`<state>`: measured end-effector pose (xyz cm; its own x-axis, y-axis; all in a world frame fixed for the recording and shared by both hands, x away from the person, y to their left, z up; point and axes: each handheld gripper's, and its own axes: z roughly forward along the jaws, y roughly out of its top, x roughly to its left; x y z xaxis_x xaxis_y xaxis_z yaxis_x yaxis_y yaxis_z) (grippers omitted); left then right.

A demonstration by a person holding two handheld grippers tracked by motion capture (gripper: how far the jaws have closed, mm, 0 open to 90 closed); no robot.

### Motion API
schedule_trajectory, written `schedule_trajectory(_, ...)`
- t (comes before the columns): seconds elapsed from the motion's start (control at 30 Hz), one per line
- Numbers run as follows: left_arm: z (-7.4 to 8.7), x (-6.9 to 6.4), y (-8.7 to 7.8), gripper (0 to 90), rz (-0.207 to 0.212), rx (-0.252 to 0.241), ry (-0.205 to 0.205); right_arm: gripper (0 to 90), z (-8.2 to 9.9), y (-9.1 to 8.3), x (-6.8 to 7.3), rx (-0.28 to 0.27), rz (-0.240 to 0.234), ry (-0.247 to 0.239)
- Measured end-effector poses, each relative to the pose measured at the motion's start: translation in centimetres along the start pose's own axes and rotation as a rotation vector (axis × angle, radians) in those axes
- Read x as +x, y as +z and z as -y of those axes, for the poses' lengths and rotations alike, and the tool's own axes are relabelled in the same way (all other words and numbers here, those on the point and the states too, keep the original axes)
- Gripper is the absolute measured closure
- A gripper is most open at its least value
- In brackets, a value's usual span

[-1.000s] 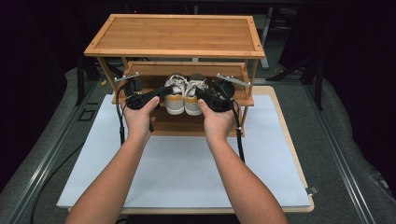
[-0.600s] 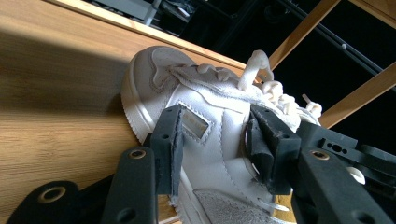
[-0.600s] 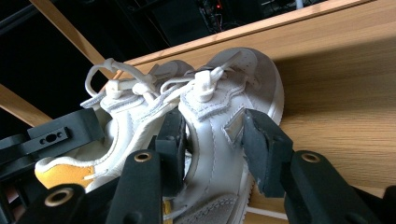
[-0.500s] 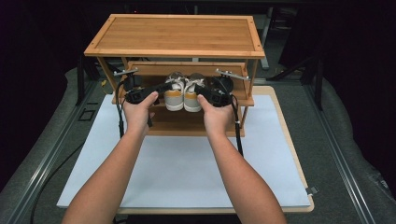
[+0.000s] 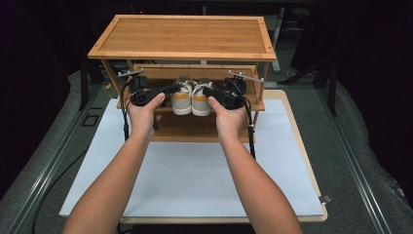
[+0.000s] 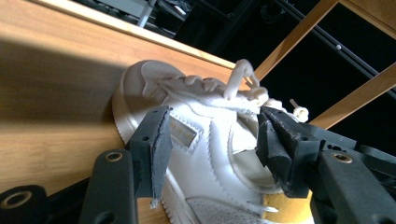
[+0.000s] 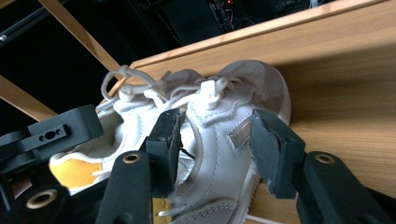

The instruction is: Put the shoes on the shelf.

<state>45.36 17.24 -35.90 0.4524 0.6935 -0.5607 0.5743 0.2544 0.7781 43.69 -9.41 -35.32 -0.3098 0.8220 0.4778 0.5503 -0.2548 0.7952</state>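
Observation:
Two white sneakers with yellow heel tabs stand side by side on the middle shelf [image 5: 253,104] of a bamboo rack, heels toward me. My left gripper [image 5: 171,89] reaches in at the left sneaker [image 5: 181,101]. In the left gripper view the left gripper [image 6: 210,144] straddles the sneaker's [image 6: 224,168] collar, its jaws just opened and pads off the leather. My right gripper [image 5: 206,91] is at the right sneaker [image 5: 200,101]. The right gripper [image 7: 215,148] has also just opened, with the shoe's [image 7: 210,116] side between its spread pads.
The rack's top board [image 5: 180,36] overhangs the shelf and both grippers. A lower shelf [image 5: 187,130] lies beneath. The rack stands at the back of a white mat [image 5: 195,170] on the table. Slanted rack legs [image 6: 299,35] rise behind the shoes.
Both pairs of jaws have spread wider around the sneakers. Hands, forearms and shoes stay about where they were.

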Motion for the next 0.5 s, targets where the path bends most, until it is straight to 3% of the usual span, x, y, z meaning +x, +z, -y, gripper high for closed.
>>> schedule_trajectory(0.5, 0.0, -0.9, -1.7, 45.6, 0.021, -0.016, 0.029, 53.0, -0.4, -1.8, 0.6, -0.022, 0.002, -0.037)
